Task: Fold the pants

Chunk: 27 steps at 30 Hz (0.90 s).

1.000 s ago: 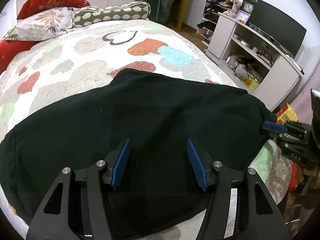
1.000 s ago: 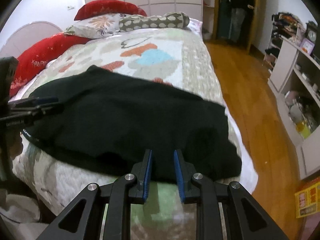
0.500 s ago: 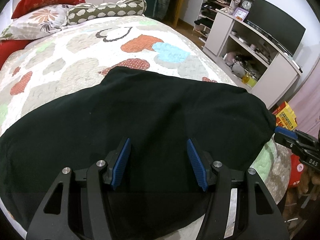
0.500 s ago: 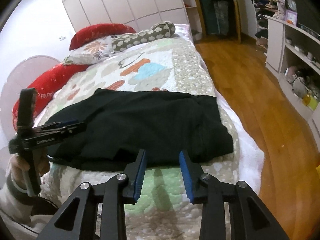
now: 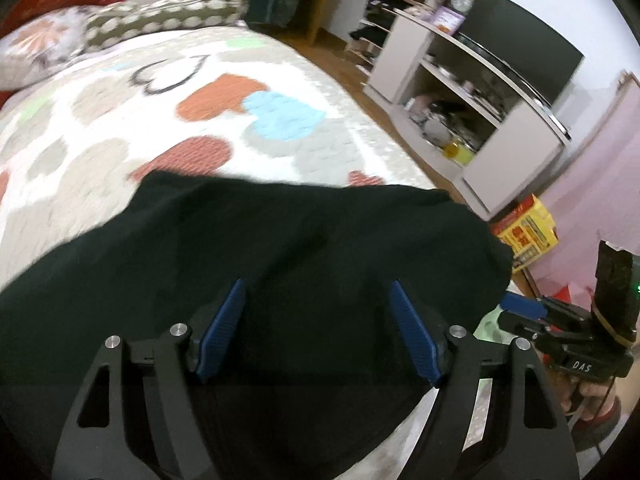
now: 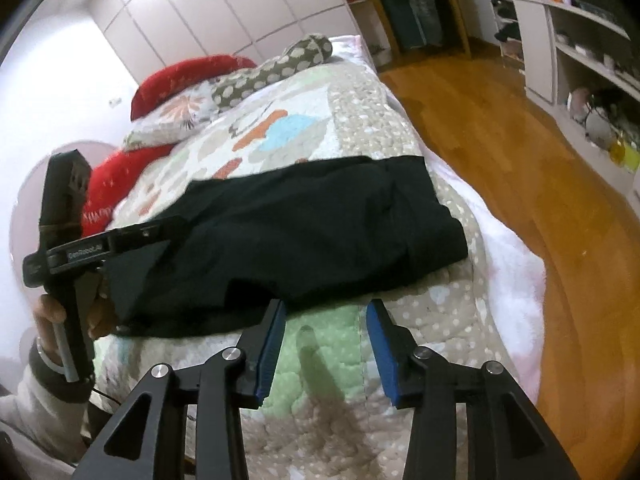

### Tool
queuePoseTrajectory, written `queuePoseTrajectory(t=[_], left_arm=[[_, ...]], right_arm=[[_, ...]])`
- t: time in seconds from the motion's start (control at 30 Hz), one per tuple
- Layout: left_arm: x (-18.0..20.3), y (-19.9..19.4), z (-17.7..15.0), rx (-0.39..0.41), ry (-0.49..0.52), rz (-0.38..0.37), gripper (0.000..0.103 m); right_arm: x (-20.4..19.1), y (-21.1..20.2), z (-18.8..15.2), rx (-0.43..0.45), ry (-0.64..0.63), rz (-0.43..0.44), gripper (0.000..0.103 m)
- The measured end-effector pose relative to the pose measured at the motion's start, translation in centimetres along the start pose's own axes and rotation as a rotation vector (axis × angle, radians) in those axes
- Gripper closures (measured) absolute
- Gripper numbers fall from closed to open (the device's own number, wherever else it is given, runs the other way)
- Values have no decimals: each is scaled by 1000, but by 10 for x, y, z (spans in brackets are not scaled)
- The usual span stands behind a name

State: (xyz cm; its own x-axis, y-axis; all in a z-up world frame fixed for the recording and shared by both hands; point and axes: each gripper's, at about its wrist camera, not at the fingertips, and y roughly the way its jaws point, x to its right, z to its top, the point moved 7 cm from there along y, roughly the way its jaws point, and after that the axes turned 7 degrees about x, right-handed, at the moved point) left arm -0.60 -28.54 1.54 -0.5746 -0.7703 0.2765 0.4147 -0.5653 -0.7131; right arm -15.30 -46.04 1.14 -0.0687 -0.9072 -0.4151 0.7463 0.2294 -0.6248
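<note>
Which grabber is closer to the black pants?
Left. The left gripper is open right over the black pants; the right gripper is open over the quilt, just off the pants' near edge.

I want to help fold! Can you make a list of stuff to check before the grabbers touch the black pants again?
1. Left gripper open: ok, jaws spread wide above the black pants.
2. Right gripper open: ok, jaws apart with only the quilt between them.
3. Neither gripper holding cloth: ok.
4. Pants fully on the bed: ok, lying on the quilt near its foot edge.
5. Pants lying flat: not ok, the near edge looks bunched and uneven.
6. Which end is the waistband: cannot tell, the dark cloth hides the details.
</note>
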Motion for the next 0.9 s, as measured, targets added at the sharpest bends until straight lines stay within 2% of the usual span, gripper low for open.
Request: queuePoseTrajectory(t=[0.07, 0.23, 0.3, 0.37, 0.43, 0.57, 0.67, 0.8, 0.9], left_arm=[[14, 8, 8, -14, 47, -31, 27], [53, 32, 24, -70, 180, -118, 27], [61, 39, 29, -81, 215, -139, 27], [73, 52, 37, -105, 228, -212, 27], [82, 66, 43, -144, 248, -247, 27], [90, 96, 51, -190, 315, -230, 27], [98, 120, 50, -282, 303, -265, 27], [115, 137, 59, -286, 303, -324, 27], [127, 146, 58, -310, 347, -344, 27]], right_arm=[[2, 0, 2, 13, 22, 22, 57], [13, 1, 1, 39, 94, 55, 56], [16, -1, 2, 43, 108, 62, 56], [19, 0, 3, 48, 127, 79, 54], [21, 1, 2, 53, 149, 105, 52], [24, 4, 3, 69, 162, 127, 48], [27, 7, 7, 80, 179, 146, 44], [30, 14, 10, 99, 196, 153, 40], [31, 19, 15, 119, 208, 160, 36]])
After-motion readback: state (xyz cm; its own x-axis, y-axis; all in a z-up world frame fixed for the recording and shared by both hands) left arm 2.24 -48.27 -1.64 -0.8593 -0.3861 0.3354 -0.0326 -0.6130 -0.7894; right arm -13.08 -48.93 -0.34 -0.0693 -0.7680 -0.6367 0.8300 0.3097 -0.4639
